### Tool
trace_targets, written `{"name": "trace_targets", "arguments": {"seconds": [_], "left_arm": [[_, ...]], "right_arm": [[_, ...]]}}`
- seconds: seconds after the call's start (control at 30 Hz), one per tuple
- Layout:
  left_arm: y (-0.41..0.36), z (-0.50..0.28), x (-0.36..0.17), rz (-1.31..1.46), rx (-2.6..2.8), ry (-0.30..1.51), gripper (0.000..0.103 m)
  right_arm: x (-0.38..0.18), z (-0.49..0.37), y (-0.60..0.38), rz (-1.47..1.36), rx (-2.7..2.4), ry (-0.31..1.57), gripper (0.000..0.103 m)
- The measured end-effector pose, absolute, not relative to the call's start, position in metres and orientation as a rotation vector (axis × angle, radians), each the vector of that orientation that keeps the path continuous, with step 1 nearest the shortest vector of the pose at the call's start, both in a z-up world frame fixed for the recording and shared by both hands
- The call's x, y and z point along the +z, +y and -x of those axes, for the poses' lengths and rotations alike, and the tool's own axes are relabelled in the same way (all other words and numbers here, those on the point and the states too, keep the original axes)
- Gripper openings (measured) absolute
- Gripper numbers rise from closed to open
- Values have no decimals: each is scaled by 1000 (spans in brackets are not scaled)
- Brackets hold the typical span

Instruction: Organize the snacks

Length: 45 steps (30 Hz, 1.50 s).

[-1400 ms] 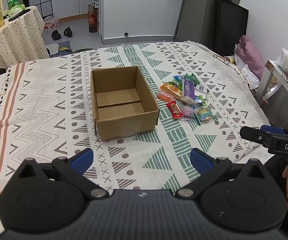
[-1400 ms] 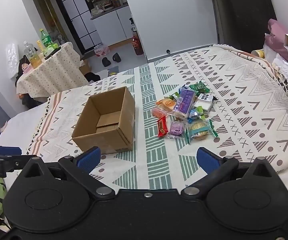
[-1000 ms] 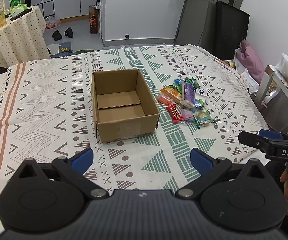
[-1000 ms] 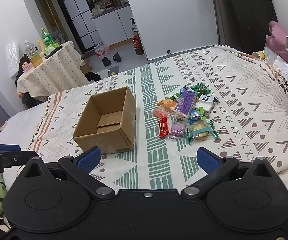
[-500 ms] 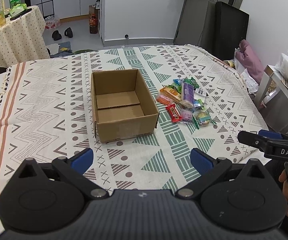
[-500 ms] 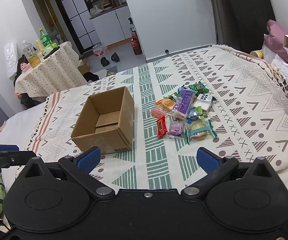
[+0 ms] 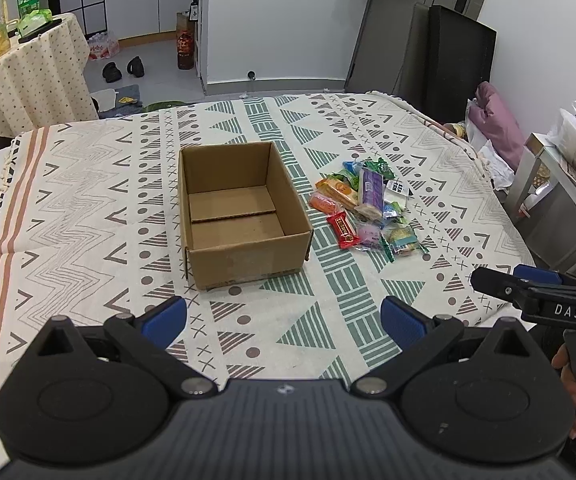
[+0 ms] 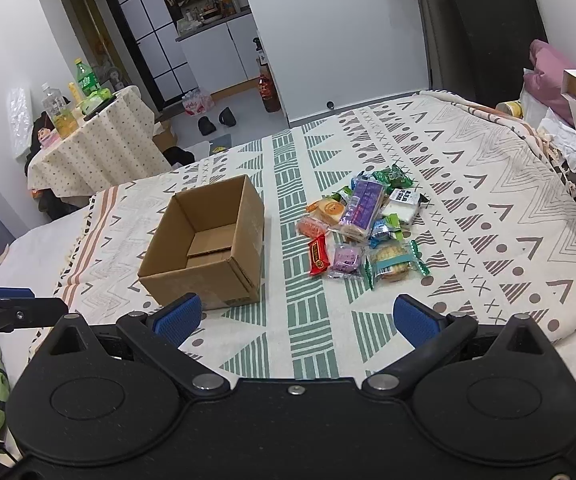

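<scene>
An open, empty cardboard box stands on the patterned cloth. Just to its right lies a heap of wrapped snacks, among them a red bar, a long purple pack and a round biscuit in a teal wrapper. My left gripper hangs open over the near edge of the cloth, well short of the box. My right gripper is open too, in front of the box and snacks, holding nothing.
The patterned cloth covers a wide bed-like surface. A small table with bottles stands far left. A dark panel, pink cushion and a shelf line the right side. A hand holds the right tool.
Both grippers have drifted only slightly; the views shifted a little, and the box and snacks stayed put. Both stay open.
</scene>
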<state>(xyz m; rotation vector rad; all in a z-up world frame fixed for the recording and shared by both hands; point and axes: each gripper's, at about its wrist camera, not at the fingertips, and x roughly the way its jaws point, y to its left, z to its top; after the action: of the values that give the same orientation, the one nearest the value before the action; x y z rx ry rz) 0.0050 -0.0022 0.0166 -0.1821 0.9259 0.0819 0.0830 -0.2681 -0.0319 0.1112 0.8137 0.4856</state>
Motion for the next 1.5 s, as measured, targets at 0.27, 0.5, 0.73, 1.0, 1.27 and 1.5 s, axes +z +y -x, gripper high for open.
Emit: {"name": "trace_targets", "arguments": {"seconds": [0.27, 0.5, 0.73, 1.0, 1.27, 1.5], "left_arm": [[-1, -5, 17, 183, 81, 924, 103], [2, -5, 17, 185, 84, 925, 103], [4, -5, 16, 180, 89, 919, 103], [2, -8, 18, 188, 100, 912, 103], [-9, -22, 19, 182, 98, 918, 103], [-14, -41, 18, 191, 114, 926, 103]], "right_arm": [[-33, -83, -269, -112, 483, 814, 103], [-33, -84, -270, -114, 479, 816, 103], [-33, -85, -271, -125, 487, 819, 103], [-41, -88, -273, -137, 482, 828, 103], [-51, -99, -281, -166, 472, 835, 103], [-65, -116, -291, -189, 455, 841, 103]]}}
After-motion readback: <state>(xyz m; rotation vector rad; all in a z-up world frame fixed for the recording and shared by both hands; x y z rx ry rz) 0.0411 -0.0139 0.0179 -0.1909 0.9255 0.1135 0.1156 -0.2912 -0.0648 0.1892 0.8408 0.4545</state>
